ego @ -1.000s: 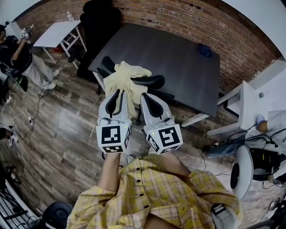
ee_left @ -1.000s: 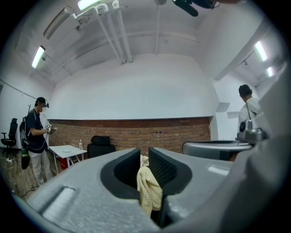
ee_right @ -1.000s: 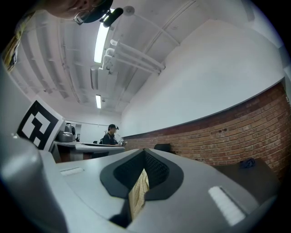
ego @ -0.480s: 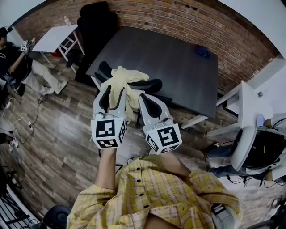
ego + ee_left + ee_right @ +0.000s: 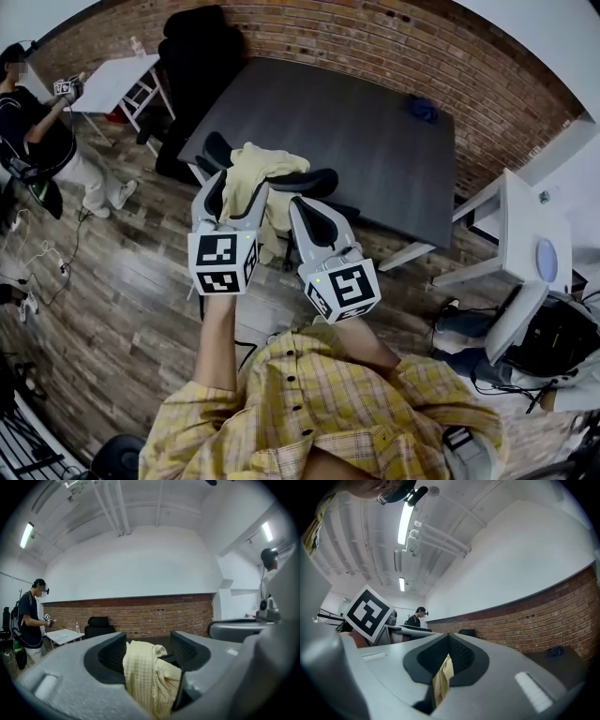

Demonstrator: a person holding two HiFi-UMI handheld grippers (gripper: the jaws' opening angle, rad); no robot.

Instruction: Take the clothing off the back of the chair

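A pale yellow garment (image 5: 253, 173) hangs over the back of a black chair (image 5: 317, 178) by the dark table. My left gripper (image 5: 239, 186) is at the garment; its jaws have just been opening and stand wide. In the left gripper view the cloth (image 5: 145, 677) shows in the gap between them, and the pads do not press on it. My right gripper (image 5: 300, 202) is beside it on the right, its tips together. In the right gripper view a strip of the cloth (image 5: 442, 679) shows through the slit below the tips (image 5: 449, 635).
A large dark table (image 5: 375, 131) stands behind the chair with a small blue thing (image 5: 424, 110) on it. Another black chair (image 5: 202, 56) and a white side table (image 5: 117, 75) are at the back left, near a person (image 5: 37, 141). A white table (image 5: 511, 234) is at the right.
The left gripper has moved forward toward the chair back and its jaws have spread from nearly shut to wide. The right gripper has stayed where it was.
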